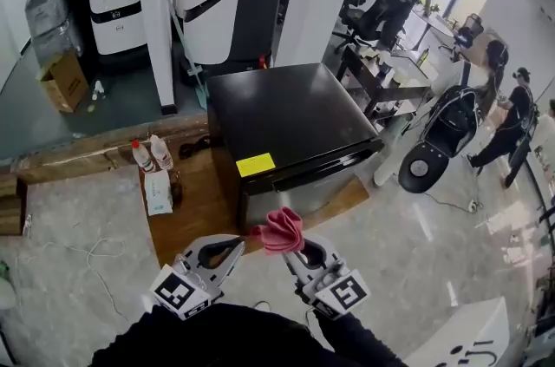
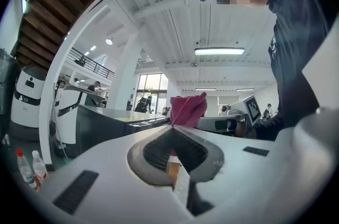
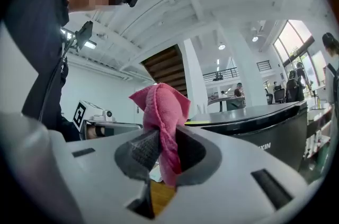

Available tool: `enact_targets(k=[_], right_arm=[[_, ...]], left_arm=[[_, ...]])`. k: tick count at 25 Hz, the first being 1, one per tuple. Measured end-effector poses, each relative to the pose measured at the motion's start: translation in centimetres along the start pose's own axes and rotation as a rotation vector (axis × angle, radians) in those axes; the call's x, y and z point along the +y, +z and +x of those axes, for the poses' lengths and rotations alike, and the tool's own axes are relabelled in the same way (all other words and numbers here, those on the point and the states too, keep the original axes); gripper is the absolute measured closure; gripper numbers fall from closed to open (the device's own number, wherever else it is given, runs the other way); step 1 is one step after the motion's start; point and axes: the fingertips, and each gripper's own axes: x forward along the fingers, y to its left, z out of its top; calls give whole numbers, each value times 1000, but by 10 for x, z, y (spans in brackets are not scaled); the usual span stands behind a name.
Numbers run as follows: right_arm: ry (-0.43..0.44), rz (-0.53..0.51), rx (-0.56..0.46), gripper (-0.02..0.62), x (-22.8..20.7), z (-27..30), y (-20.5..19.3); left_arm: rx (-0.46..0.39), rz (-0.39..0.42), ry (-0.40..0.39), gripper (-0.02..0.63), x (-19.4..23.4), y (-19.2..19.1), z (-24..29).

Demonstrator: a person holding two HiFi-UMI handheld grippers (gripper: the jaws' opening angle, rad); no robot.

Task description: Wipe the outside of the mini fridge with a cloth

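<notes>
The black mini fridge (image 1: 286,118) stands on a low wooden platform (image 1: 195,213), with a yellow label on its top near the front corner. Just in front of it, my right gripper (image 1: 292,250) is shut on a bunched pink cloth (image 1: 279,229), held up in the air short of the fridge's front. In the right gripper view the cloth (image 3: 161,106) sticks up between the jaws of the right gripper (image 3: 161,139), with the fridge (image 3: 254,122) behind. My left gripper (image 1: 238,245) hangs beside it, shut and empty. The left gripper view shows the left gripper (image 2: 172,132) with cloth (image 2: 188,109) and fridge (image 2: 106,122) beyond.
Two small bottles (image 1: 149,154) and a white box (image 1: 158,192) sit on the platform left of the fridge. White machines (image 1: 225,1), a white pillar (image 1: 156,9) and a cardboard box (image 1: 65,81) stand behind. Desks, a chair (image 1: 442,131) and people (image 1: 512,122) are to the right.
</notes>
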Motion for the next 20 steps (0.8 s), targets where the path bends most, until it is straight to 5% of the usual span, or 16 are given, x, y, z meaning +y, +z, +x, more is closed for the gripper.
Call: enact_targets(k=[8,20], right_arm=[[93,3,11,526,-3,-52,2],[173,21,-5,528,29,-70,-5]], left_arm=[[-20,6,82,600,-63,-1,13],[10,29,125,600,-88,-9,-1]])
